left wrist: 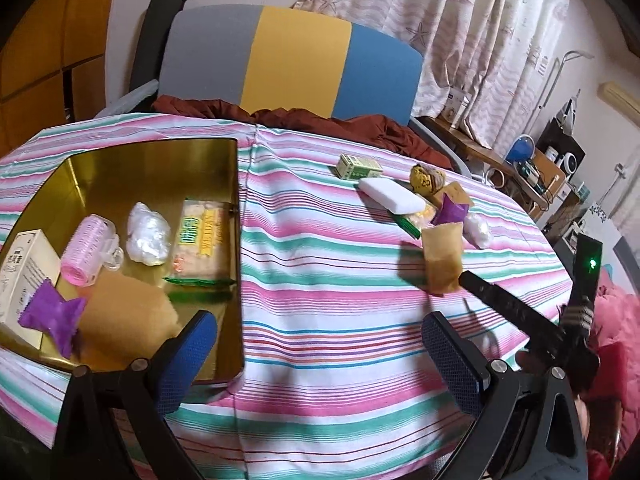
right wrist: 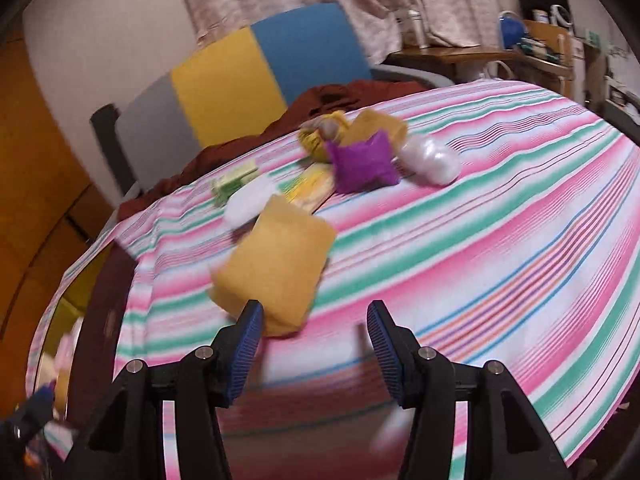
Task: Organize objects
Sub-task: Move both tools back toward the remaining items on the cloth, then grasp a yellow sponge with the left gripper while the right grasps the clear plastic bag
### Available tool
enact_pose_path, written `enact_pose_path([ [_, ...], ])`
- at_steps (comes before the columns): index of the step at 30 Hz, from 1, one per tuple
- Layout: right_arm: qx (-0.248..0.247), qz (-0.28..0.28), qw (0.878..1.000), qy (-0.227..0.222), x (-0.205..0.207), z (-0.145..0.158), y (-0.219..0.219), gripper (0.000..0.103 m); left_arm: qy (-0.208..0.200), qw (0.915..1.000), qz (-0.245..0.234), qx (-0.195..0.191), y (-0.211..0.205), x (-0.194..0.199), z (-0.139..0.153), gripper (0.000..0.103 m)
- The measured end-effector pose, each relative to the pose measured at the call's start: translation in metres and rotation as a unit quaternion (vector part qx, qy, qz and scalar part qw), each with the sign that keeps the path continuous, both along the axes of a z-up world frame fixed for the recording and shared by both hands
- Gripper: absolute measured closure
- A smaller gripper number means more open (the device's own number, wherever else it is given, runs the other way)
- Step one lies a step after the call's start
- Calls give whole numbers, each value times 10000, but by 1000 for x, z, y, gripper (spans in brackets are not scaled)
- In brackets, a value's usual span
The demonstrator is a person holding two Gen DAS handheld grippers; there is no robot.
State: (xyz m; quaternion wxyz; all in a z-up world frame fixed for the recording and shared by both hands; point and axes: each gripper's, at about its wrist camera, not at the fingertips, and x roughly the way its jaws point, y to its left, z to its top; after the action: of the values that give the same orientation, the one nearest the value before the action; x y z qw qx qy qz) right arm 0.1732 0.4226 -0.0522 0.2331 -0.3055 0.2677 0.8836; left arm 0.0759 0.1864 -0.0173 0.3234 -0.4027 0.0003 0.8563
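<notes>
Tabletop [left wrist: 340, 320]: covered by a pink, green and white striped cloth.

Gold tin tray [left wrist: 236, 216], left side: holds a pink hair roller [left wrist: 86, 250], a white crumpled bag [left wrist: 146, 234], a green-edged snack packet [left wrist: 204, 240], a purple wrapped sweet [left wrist: 52, 314], a tan pouch [left wrist: 128, 308] and a cream box [left wrist: 20, 276].

Loose group, far right of the cloth: small green box [left wrist: 358, 166], white block [left wrist: 392, 196], second purple sweet [left wrist: 450, 210], white bag [left wrist: 478, 230].

Left hand-held gripper [left wrist: 320, 360]: jaws wide apart, empty, one blue pad over the tray's near corner.

Right hand-held gripper [right wrist: 316, 344]: jaws parted; yellow-tan pouch [right wrist: 276, 264] just ahead, touching the left pad only, not clamped; view blurred.
</notes>
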Motion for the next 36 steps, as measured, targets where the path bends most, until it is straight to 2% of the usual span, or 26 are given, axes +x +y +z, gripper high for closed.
enact_pose_path([
  [4, 184, -410, 9986, 277, 18, 7, 12, 48, 6, 10000, -50, -51, 8, -1, -2, 0],
  [8, 223, -761, 9967, 181, 27, 6, 35, 48, -24, 9999, -154, -67, 26, -2, -5, 0],
  [14, 9, -1315, 9913, 105, 49, -4, 63, 48, 298, 9969, -730, -38, 87, 2, -4, 0],
  [19, -22, -1462, 9892, 56, 63, -8, 72, 48, 265, 9919, -1242, -83, 145, 2, -13, 0],
  [26, -72, -1642, 9864, 19, 75, -13, 87, 48, 575, 9837, -1681, -274, 204, 3, -28, 0],
  [30, -55, -1633, 9866, -7, 76, -13, 91, 48, 618, 9803, -1770, -620, 224, -3, -47, 2],
  [31, -36, -1614, 9869, -17, 75, -13, 92, 48, 588, 9802, -1780, -631, 225, -4, -50, 3],
  [32, -21, -1575, 9875, -16, 73, -12, 94, 48, 519, 9804, -1804, -592, 224, -7, -52, 9],
  [36, -32, -1326, 9912, -25, 56, -12, 106, 43, 326, 9811, -1862, -423, 221, -13, -57, 50],
])
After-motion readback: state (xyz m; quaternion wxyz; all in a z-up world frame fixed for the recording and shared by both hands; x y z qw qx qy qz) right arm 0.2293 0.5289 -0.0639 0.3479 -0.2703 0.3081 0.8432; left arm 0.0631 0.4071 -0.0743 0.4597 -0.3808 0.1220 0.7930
